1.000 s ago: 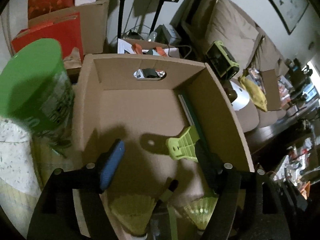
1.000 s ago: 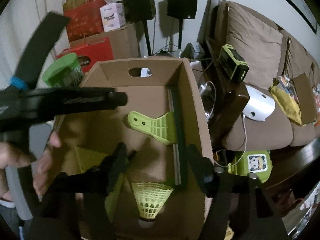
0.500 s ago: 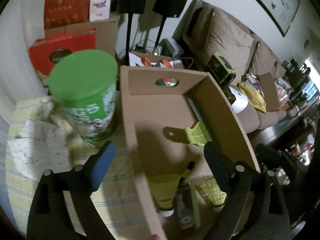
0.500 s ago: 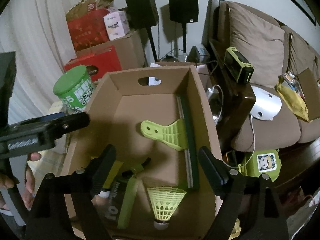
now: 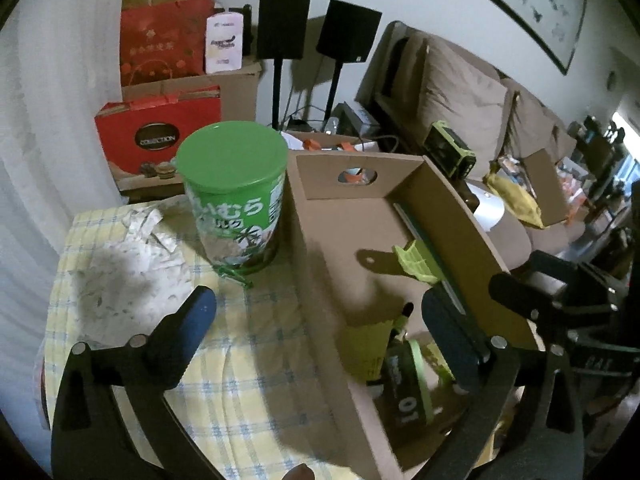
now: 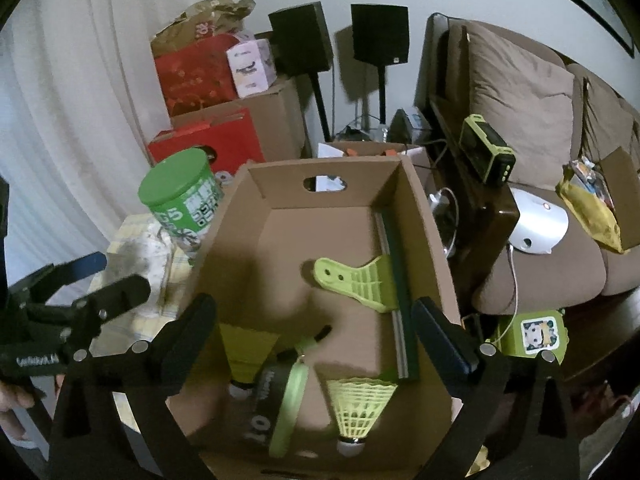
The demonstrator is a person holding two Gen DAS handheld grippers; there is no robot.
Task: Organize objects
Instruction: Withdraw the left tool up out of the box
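Left wrist view: left gripper (image 5: 320,320) with jaws opening wide, nothing between the pads, straddling the near left wall of one open cardboard box (image 5: 320,248). One blue-padded finger over the checked cloth on the worktop (image 5: 256,360), the other inside the box. Inside, counted here: one lime-green clip (image 5: 414,262) on a long dark strip against the right wall, one yellow-green shuttlecock (image 5: 366,346), one dark tag with a lime strap (image 5: 406,380); a second shuttlecock possibly behind the finger, too hidden to confirm. Just left of the box, one green-lidded can (image 5: 236,196), upright on the cloth. Beyond it, one white crumpled sheet (image 5: 132,264). Behind, two black speakers (image 5: 312,32) on stands, stacked red boxes (image 5: 158,132). At the right edge, part of the right gripper's black frame.

Right wrist view: right gripper (image 6: 316,330) also opening wide, empty, poised above the near end of the same box (image 6: 424,216). Full count clearer here: two shuttlecocks, one (image 6: 248,350) at left and one (image 6: 356,404) at right, the tag with strap (image 6: 280,394) lying between them, one clip (image 6: 354,284) gripping one dark strip (image 6: 396,276) along the right wall. One can (image 6: 182,196) outside the left wall. Left gripper's frame at the left edge, a hand (image 6: 12,400) behind it. One brown sofa (image 6: 532,216) to the right.
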